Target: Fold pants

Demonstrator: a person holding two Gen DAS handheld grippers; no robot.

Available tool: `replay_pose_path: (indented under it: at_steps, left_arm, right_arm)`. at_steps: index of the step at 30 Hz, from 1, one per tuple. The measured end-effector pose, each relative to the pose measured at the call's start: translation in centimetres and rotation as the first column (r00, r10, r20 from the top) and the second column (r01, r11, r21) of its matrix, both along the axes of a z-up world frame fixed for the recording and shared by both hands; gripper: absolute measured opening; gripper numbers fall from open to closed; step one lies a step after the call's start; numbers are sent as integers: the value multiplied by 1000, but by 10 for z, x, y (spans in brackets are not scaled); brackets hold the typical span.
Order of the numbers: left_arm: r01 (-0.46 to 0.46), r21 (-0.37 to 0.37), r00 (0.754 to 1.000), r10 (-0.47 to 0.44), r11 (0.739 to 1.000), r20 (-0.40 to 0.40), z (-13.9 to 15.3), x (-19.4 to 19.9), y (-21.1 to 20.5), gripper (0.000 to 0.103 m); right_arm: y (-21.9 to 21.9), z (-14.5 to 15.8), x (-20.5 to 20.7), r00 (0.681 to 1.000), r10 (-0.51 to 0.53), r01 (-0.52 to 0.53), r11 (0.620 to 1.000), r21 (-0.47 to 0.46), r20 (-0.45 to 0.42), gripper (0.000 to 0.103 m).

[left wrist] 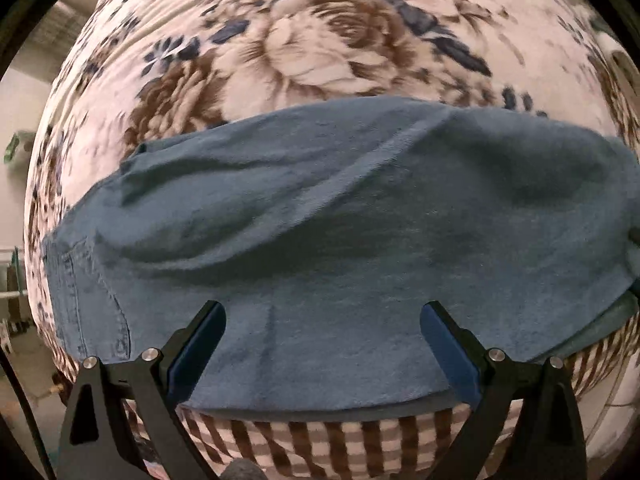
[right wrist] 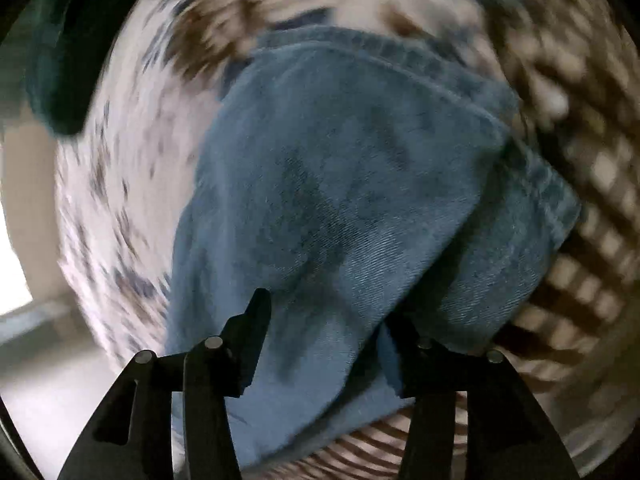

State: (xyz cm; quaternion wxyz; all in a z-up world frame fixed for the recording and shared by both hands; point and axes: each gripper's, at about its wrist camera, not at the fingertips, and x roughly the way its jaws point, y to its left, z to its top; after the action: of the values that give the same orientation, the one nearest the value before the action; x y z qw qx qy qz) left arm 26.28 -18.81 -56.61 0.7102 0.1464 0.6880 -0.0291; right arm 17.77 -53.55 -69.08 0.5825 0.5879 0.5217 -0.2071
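across the middle of the floral blanket (left wrist: pixel 312 40) we see one pair of blue denim pants (left wrist: pixel 320 220), already doubled over, its near edge close to the striped border of the blanket. we judge the denim soft but fairly heavy, draping rather than sliding, best taken at a stitched hem or folded corner. our left gripper (left wrist: pixel 322 344) hangs spread above the cloth, pinching nothing. our right gripper (right wrist: pixel 324 340) stands part open with denim lying between its jaws; whether the pads press on it we cannot tell in the blur. we count two grippers
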Motion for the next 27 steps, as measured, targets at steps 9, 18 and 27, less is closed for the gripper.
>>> replay_pose_path:
  at_steps: [9, 18, 27]
  left_arm:
    - [26, 3, 1000, -26, 1000, -10, -6, -1, -27, 100]
    - [9, -5, 1000, -9, 1000, -8, 5, -13, -11, 100]
    - [-172, -53, 984, 174, 984, 33, 27, -23, 89, 100]
  right_arm:
    - [-3, -6, -29, 982, -175, 177, 984, -12, 71, 5]
    - [-6, 3, -55, 998, 12, -17, 997, -74, -67, 7]
    - [42, 46, -36, 984, 137, -155, 973, -169, -112, 63]
